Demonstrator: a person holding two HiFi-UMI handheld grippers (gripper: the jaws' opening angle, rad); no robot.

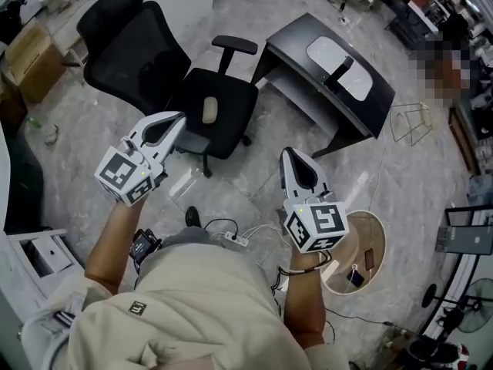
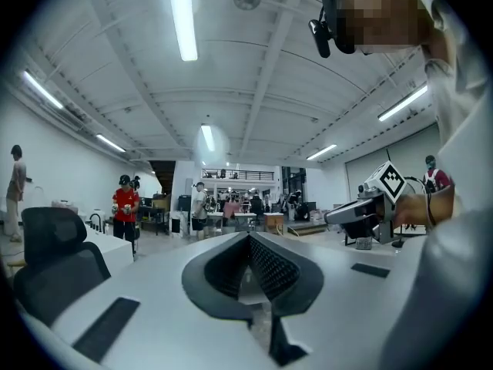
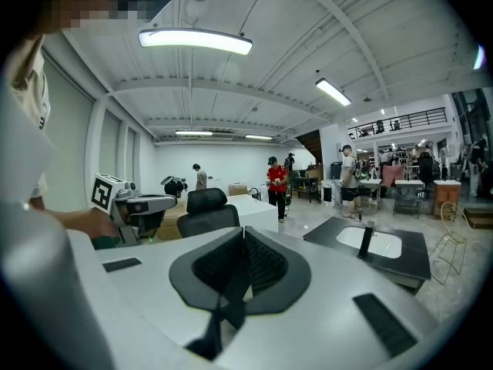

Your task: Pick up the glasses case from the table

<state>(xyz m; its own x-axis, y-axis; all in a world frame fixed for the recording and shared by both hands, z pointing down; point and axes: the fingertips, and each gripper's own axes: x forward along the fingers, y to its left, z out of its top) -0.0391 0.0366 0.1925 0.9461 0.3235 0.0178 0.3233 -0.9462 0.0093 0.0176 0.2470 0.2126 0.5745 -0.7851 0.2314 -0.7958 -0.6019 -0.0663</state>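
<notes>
Over grey floor (image 1: 416, 176), head view: left gripper (image 1: 179, 119) and right gripper (image 1: 289, 153) held out in mid-air, near an office chair (image 1: 127, 45) and a black desk (image 1: 304, 48); no glasses case to be made out anywhere. Left gripper view: jaws clenched together, grasping nothing. Right gripper view: likewise closed and empty. Judged barely begun, with case yet to be found, reached and grasped.

Office chair (image 1: 212, 102) just left of the desk (image 1: 296, 41); round table (image 1: 376, 233) nearer, to the right.
</notes>
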